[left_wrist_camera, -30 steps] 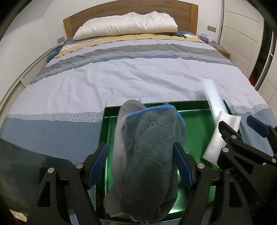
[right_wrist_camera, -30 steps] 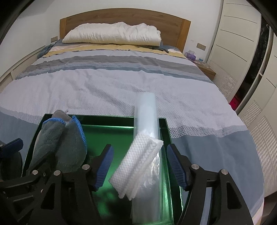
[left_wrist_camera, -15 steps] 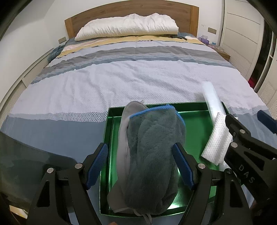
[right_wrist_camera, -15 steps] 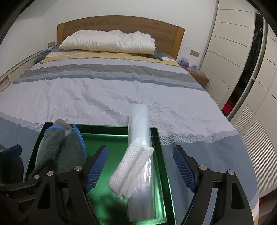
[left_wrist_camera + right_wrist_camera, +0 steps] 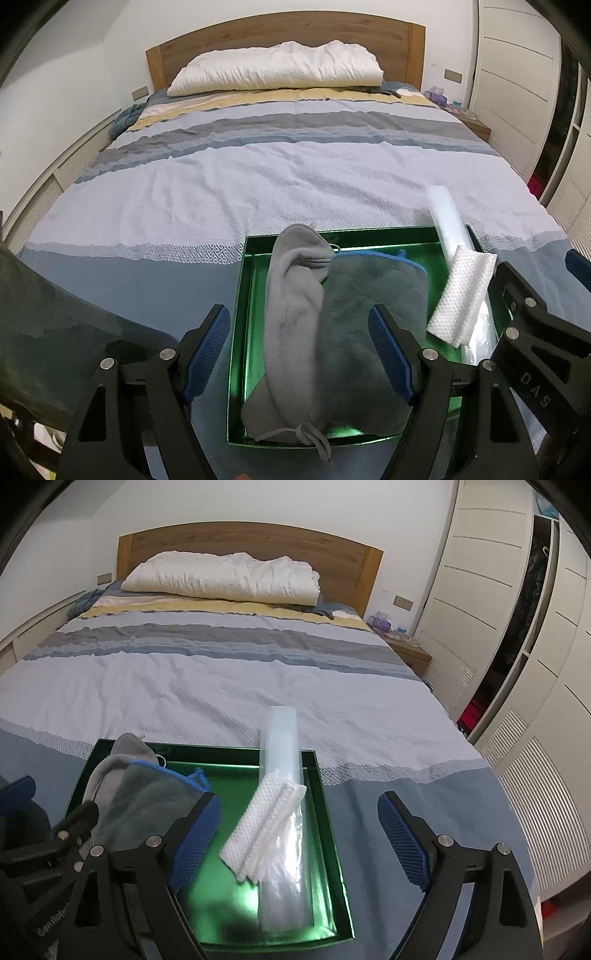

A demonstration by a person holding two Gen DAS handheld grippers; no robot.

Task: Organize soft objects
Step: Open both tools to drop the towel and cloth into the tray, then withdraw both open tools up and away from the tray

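A green tray (image 5: 236, 332) lies on the bed's near end. In it a dark grey towel with blue edging (image 5: 369, 295) lies flat, and a light grey cloth (image 5: 291, 295) is draped along its left side. My left gripper (image 5: 299, 350) hovers open above them, its pads clear of the fabric. At the tray's right side (image 5: 236, 755) a folded white waffle cloth (image 5: 266, 823) rests on a clear plastic bag (image 5: 280, 734). My right gripper (image 5: 299, 842) hangs over that cloth with its jaws opening wide and not touching it.
The bed's striped cover (image 5: 295, 177) stretches to a white pillow (image 5: 277, 70) at the wooden headboard. White wardrobe doors (image 5: 498, 590) and a nightstand (image 5: 410, 653) stand to the right. The right gripper's black frame (image 5: 535, 332) sits close beside the left one.
Both grippers have drawn back and up from the tray. The right jaws have spread wider around the white cloth. The towels and cloth have stayed in the tray.
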